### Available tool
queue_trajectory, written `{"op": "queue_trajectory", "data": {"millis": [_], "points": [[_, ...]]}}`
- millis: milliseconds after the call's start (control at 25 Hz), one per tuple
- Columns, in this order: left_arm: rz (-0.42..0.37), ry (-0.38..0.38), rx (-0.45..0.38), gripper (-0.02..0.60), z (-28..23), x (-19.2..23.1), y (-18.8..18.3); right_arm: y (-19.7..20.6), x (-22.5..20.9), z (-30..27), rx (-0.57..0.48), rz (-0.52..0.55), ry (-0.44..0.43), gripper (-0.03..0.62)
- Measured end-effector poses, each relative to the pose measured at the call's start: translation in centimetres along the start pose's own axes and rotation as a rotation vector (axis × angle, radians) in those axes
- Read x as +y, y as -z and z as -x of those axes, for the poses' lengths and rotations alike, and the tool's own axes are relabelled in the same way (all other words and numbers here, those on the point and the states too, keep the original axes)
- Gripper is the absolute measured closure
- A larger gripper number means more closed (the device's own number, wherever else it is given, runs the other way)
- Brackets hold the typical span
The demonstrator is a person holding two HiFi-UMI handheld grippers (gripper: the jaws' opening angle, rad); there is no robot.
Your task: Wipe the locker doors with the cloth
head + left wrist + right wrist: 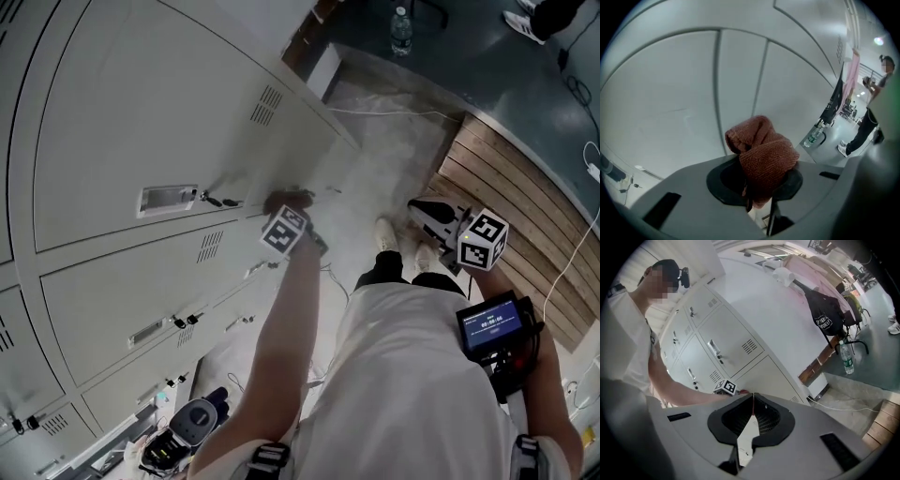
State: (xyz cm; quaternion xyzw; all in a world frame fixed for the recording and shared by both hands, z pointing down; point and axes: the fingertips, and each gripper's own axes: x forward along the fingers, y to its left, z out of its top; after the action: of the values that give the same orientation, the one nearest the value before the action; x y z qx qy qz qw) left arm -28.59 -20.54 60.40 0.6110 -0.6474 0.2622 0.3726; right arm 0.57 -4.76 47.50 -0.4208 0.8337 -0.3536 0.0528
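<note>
Wooden planking point(511, 192) borders a pale dusty floor point(389, 155).

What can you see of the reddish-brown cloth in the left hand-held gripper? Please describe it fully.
The reddish-brown knitted-looking cloth is bunched into a soft, folded lump with a rolled edge at its upper left. Its surface looks ribbed, like towel fabric. The left hand-held gripper is shut on its lower part, so the black pads touch it, and most of it stands up beyond the jaws. It is held close to the pale grey metal locker door. Whether it presses on the door cannot be told.
</note>
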Motion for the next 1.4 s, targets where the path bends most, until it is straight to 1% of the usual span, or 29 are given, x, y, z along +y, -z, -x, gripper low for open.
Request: {"op": "queue_trajectory", "data": {"millis": [40, 160, 280, 400, 560, 680, 760, 800, 880, 1000, 1240, 1320, 1400], "points": [[-0.020, 0.018, -0.001, 0.511, -0.6, -1.4, -0.3, 0.2, -0.2, 0.4, -0.003, -0.007, 0.011, 0.576], [-0.113, 0.088, -0.021, 0.511, -2.3, -6.7, -1.9, 1.1, -0.7, 1.5, -0.010, -0.030, 0.049, 0.576], [-0.159, 0.147, -0.014, 0.511, -4.1, -11.6, -3.2, 1.6, -1.5, 2.8, -0.020, -0.045, 0.093, 0.576], [-0.170, 0.173, 0.006, 0.511, -5.6, -14.9, -3.8, 1.7, -2.2, 4.2, -0.040, -0.062, 0.136, 0.576], [-0.181, 0.200, 0.005, 0.511, -7.0, -18.9, -4.9, 2.2, -2.8, 5.3, -0.056, -0.086, 0.176, 0.576], [-0.171, 0.225, -0.008, 0.511, -7.2, -22.0, -5.9, 2.8, -2.8, 5.8, -0.046, -0.094, 0.191, 0.576], [-0.152, 0.231, -0.023, 0.511, -7.1, -22.8, -6.2, 2.9, -2.7, 5.7, -0.041, -0.095, 0.189, 0.576], [-0.137, 0.227, -0.025, 0.511, -7.0, -22.6, -6.2, 2.9, -2.6, 5.6, -0.039, -0.095, 0.185, 0.576], [-0.102, 0.199, -0.006, 0.511, -7.0, -20.9, -5.4, 2.9, -2.5, 5.4, -0.037, -0.094, 0.171, 0.576], [-0.053, 0.129, 0.046, 0.511, -7.1, -16.4, -3.0, 2.9, -2.2, 5.0, -0.023, -0.086, 0.143, 0.576], [0.006, 0.030, 0.053, 0.511, -5.2, -8.0, 0.0, 3.2, -1.7, 4.2, 0.005, -0.074, 0.095, 0.576], [0.007, -0.002, 0.058, 0.511, -4.8, -4.9, 1.3, 3.5, -1.6, 4.1, 0.013, -0.077, 0.087, 0.576], [-0.020, -0.011, 0.054, 0.511, -4.8, -2.6, 2.3, 3.9, -1.6, 4.0, 0.018, -0.082, 0.079, 0.576]]}}
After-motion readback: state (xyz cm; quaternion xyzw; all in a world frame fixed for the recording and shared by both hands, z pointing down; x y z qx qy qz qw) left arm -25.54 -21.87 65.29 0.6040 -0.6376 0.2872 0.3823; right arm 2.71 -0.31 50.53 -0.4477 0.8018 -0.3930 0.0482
